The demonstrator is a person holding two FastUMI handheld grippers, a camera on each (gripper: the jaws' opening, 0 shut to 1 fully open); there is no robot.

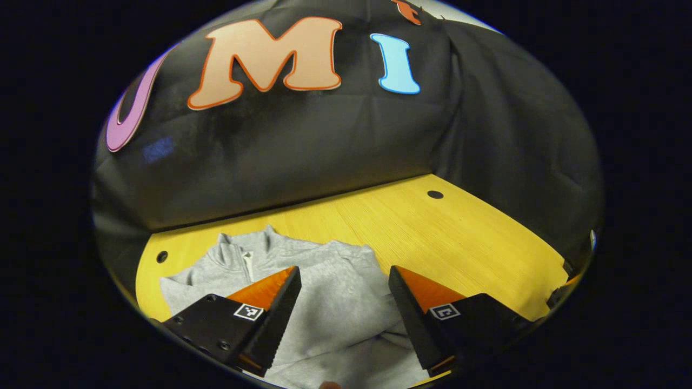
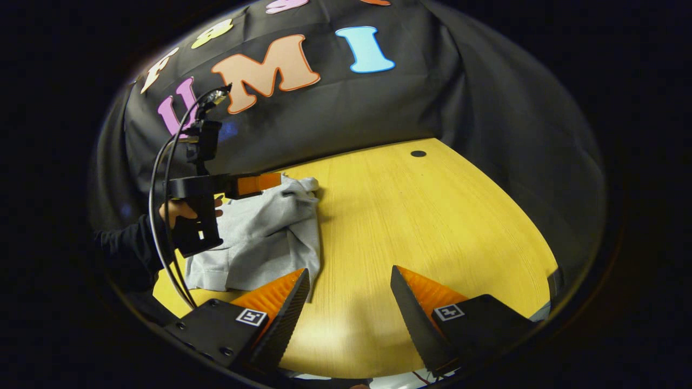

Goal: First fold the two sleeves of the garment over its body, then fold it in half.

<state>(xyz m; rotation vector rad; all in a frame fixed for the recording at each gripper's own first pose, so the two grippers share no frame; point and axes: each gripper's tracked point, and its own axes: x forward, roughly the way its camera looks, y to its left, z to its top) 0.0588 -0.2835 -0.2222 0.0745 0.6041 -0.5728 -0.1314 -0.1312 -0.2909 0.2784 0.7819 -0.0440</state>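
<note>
Overhead, the left claw [image 1: 344,305] hangs spread above the grey garment [image 1: 324,292], and the right claw [image 2: 348,310] gapes empty over bare desk [image 2: 432,216]. Bunched at the desk's left side, it looks soft, light and floppy; pinch a cuff or hem edge, I judge.

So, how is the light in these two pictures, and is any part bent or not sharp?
Left gripper view: the table edge curves from the fisheye; the grey garment is sharp and evenly lit. Right gripper view: a pale glare lies on the table near the right gripper; the left gripper casts shade on the garment.
</note>
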